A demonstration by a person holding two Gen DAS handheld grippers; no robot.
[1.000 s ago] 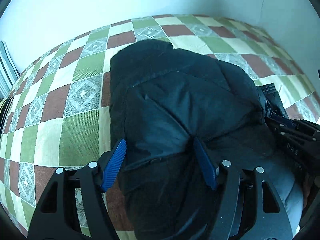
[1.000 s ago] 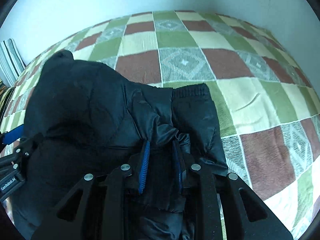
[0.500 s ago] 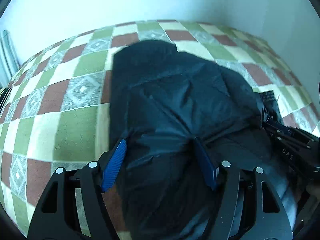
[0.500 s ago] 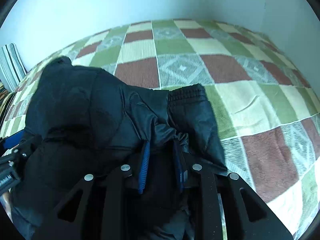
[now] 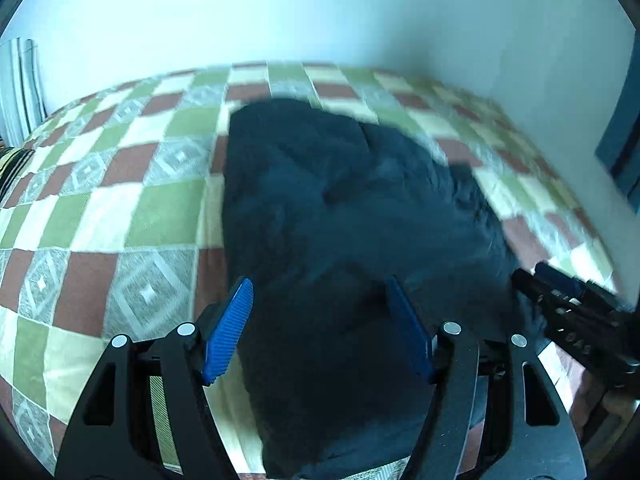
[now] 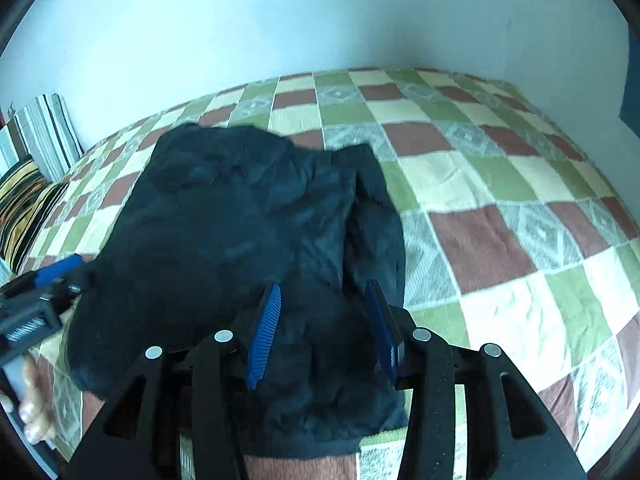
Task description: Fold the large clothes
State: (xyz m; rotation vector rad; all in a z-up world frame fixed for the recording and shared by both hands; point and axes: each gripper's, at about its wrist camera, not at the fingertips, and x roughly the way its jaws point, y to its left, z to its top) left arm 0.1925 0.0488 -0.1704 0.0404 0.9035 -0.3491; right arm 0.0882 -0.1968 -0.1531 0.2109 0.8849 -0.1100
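pale wall (image 6: 280,20), checkered bedspread (image 6: 500,200), striped pillows (image 6: 36,160) at left

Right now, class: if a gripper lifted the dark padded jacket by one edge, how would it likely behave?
The dark padded jacket would probably droop, not hold shape: it lies in soft, rumpled folds on the checked bedspread. Its puffy bulk suggests it is light for its size. The smooth-looking shell may slip between the right gripper pads.

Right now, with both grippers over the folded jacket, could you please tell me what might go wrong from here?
1. The right gripper has just been opening and the jacket is puffy, so the fold may spring back.
2. The sleeve cuff pokes out at the far edge and could slip loose.
3. Fabric lies between the left gripper's open jaws and may snag if it pulls away.
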